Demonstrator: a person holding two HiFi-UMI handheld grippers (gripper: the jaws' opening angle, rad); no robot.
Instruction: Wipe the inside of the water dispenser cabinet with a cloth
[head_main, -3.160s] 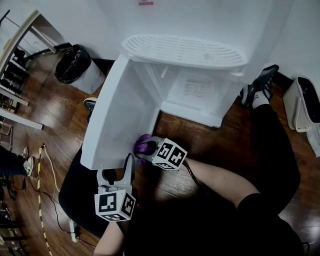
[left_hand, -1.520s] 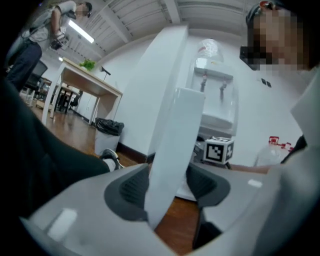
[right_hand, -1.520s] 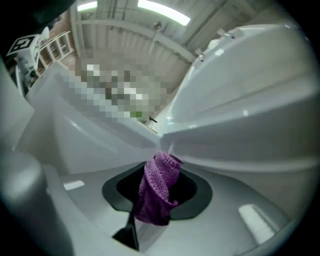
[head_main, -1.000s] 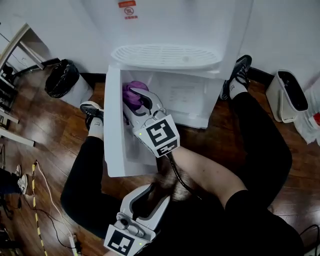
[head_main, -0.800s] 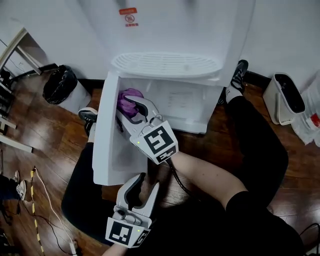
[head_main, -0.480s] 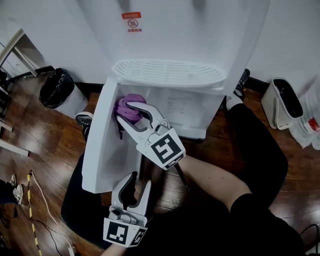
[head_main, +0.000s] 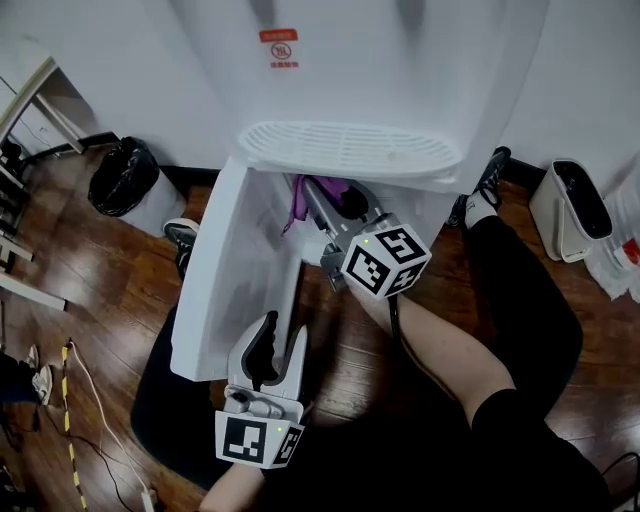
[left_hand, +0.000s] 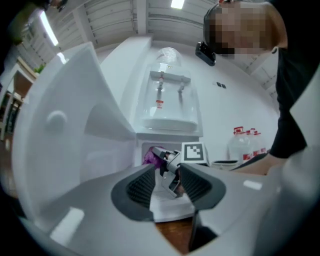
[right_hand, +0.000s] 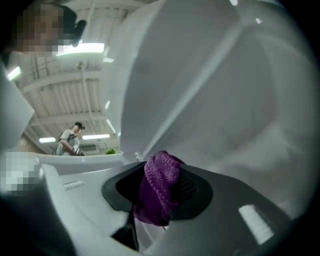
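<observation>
The white water dispenser (head_main: 350, 150) stands with its cabinet door (head_main: 235, 270) swung open to the left. My right gripper (head_main: 322, 192) reaches into the top of the cabinet, just under the drip tray, shut on a purple knitted cloth (head_main: 305, 192). In the right gripper view the cloth (right_hand: 159, 190) bulges between the jaws against the white inner wall. My left gripper (head_main: 283, 328) hovers at the door's lower edge, open with nothing between its fingers. In the left gripper view the left gripper (left_hand: 167, 172) frames the cabinet floor and the cloth (left_hand: 150, 156).
A black-bagged bin (head_main: 125, 170) stands at the left and a white bin (head_main: 575, 205) at the right. The person's legs and shoes (head_main: 490, 175) flank the dispenser on the wooden floor. A cable (head_main: 70, 400) runs at the lower left. Water bottles (left_hand: 245, 142) stand to the right.
My right gripper has carried the cloth from the door's inner face rightwards into the upper cabinet and rolled over. The left gripper has shifted a little along the door's lower edge.
</observation>
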